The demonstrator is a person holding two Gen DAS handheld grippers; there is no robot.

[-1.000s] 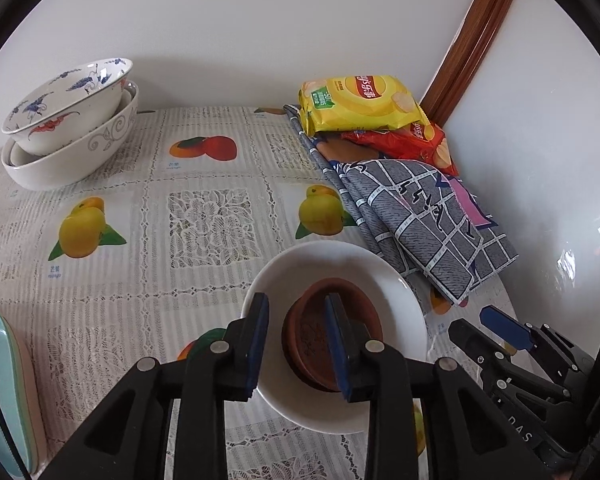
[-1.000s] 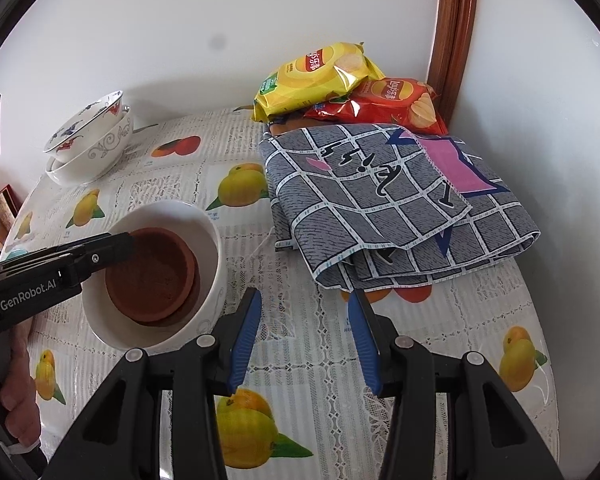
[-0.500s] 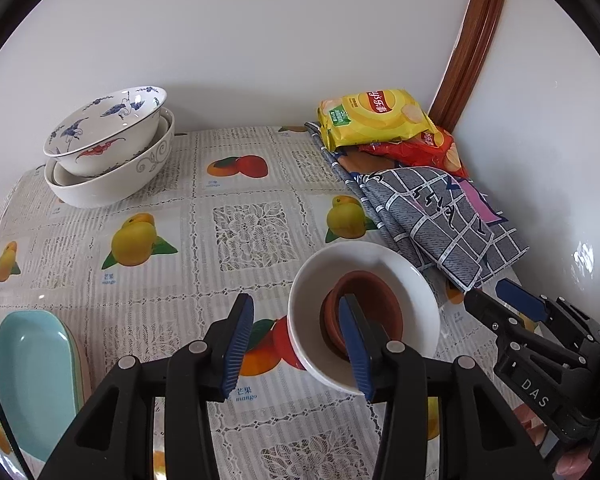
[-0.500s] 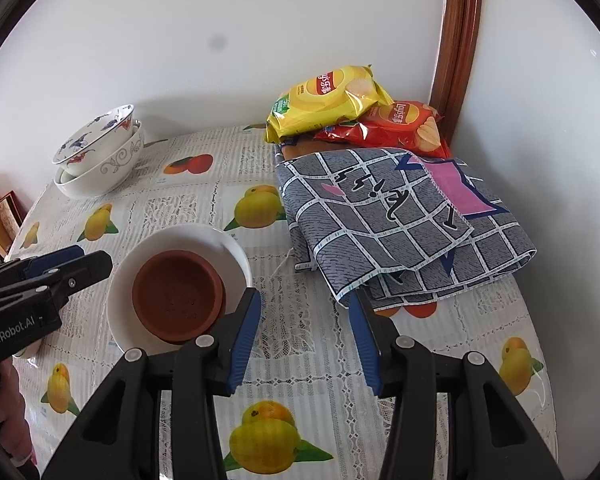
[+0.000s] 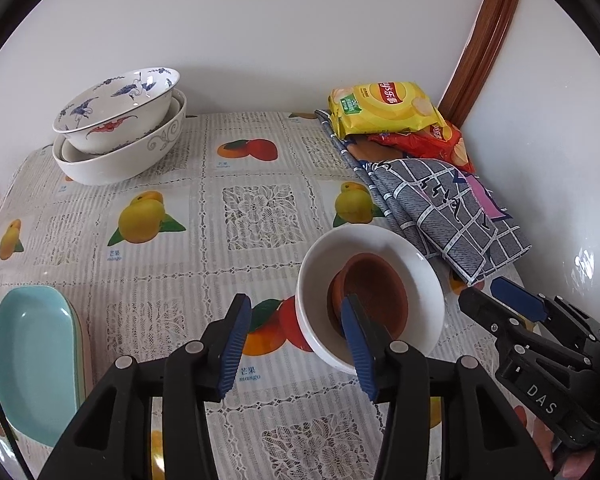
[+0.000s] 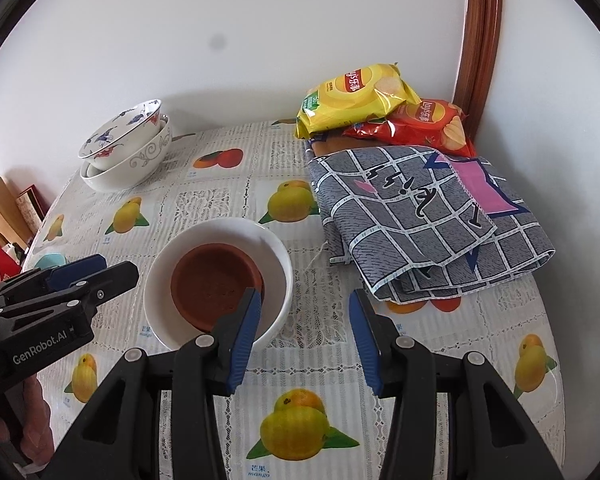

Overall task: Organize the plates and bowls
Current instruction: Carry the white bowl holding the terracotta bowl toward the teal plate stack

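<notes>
1. Brown dish (image 5: 374,294) nested inside white bowl (image 5: 416,268), off-centre toward one wall; probably stacked to save room.
2. Left claw (image 5: 298,346) raised over the near rim of white bowl, jaws opening, pads touching nothing; one blue pad merely overlaps the bowl in the left wrist view.
3. Right claw (image 6: 302,340) just right of white bowl, jaws part-open on bare tabletop (image 6: 332,320), gripping nothing.
4. Patterned bowl stack (image 5: 120,132) far from white bowl at the back wall, two nested, likely the home for bowls.
5. Teal plates (image 5: 36,360) well left of white bowl at the tabletop edge, seemingly the plate pile.
6. Folded checked cloth (image 6: 428,220) and snack bags (image 6: 380,108) right of and behind white bowl, crowding that side.
7. Likely next: shifting white bowl toward the bowl stack.
</notes>
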